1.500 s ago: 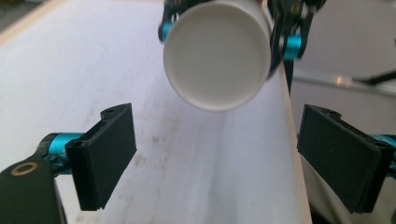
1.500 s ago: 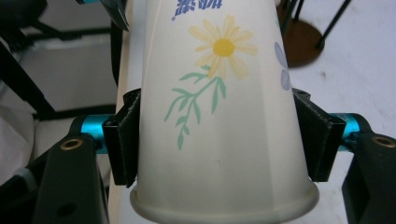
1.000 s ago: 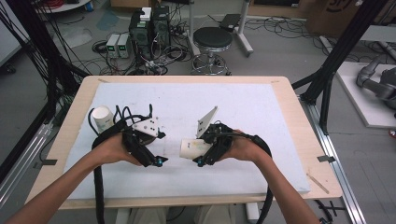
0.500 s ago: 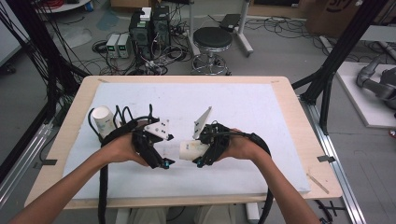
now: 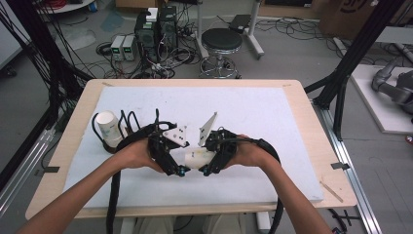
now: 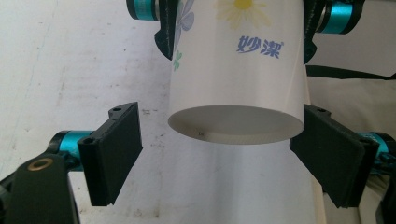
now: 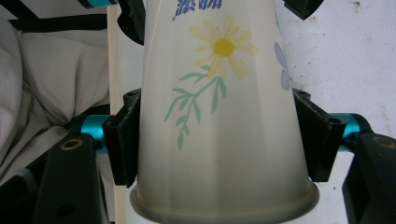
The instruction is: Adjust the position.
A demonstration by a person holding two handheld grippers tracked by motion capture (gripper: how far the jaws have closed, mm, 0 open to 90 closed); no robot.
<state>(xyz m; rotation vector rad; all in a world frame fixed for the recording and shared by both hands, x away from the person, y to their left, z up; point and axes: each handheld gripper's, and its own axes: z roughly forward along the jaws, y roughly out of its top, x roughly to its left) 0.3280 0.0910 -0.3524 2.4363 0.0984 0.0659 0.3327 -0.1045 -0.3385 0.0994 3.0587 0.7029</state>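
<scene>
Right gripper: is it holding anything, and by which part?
Yes: the right gripper clamps the paper cup across its side wall near the rolled rim. The left gripper is open around its base end.

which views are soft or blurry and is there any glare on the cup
High view: sharp enough, even light, soft shadows under the hands. Left gripper view: the paper cup is crisp, its print readable, no glare. Right gripper view: the cup's rim at the bottom edge goes soft from closeness; the daisy stays clear.

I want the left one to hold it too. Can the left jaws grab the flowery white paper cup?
Probably yes: the white paper cup with flowers already sits between the open left gripper jaws, nothing blocking.
</scene>
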